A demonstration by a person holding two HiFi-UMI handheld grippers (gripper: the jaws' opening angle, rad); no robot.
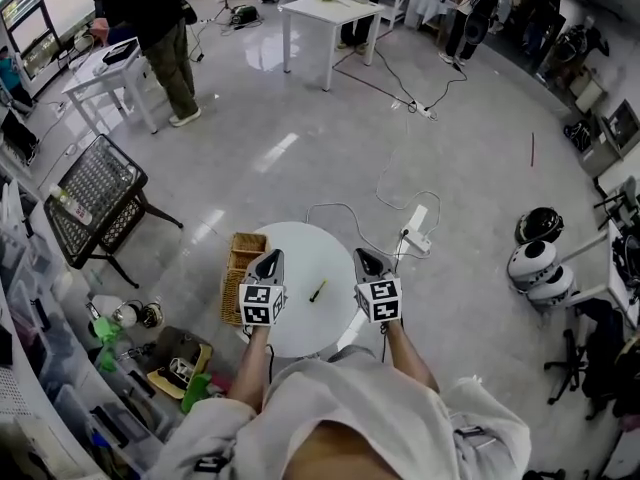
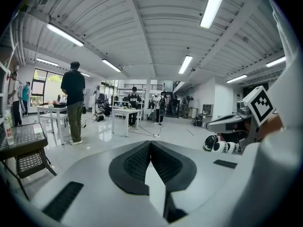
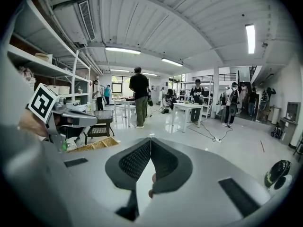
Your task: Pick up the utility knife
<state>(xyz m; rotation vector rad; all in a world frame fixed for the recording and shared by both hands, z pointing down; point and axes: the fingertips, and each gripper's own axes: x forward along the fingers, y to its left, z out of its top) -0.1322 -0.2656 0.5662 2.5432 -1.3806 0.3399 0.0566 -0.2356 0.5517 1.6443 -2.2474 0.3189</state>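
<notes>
My left gripper [image 1: 268,259] has its two dark, cross-hatched pads [image 2: 135,164] pressed together. The tips meet and there is nothing between them. My right gripper [image 1: 366,258] is the same, its ribbed rubbery pads [image 3: 135,162] closed tip to tip and empty. Both grippers have smooth pale grey shells, and each carries a cube of black-and-white square markers at the wrist end.

In the head view the utility knife [image 1: 317,291] lies free on the table between the two grippers, at about 4 o'clock from my left tips and 8 o'clock from my right tips. Neither gripper touches it. It is a slim, dark, stick-like shape with a touch of yellow, slanted roughly from 1 to 7 o'clock. It is too small for me to make out the blade.

The knife rests near the middle of a round table [image 1: 300,333] with a smooth matte white top. At the table's 9 o'clock edge sits a woven basket [image 1: 243,268], rectangular, straw-coloured and split into compartments.

The floor [image 1: 300,158] is glossy grey and reflects the ceiling lights. A white power strip [image 1: 416,230] with thin trailing cables lies at 1 o'clock from the table. At 10 o'clock stands a black stand [image 1: 95,193] with a wire-mesh top and angled legs. At 12 o'clock, well apart, there is a white square table [image 1: 330,10]. A person [image 1: 160,28] in a dark top and olive trousers stands at 11 o'clock.
</notes>
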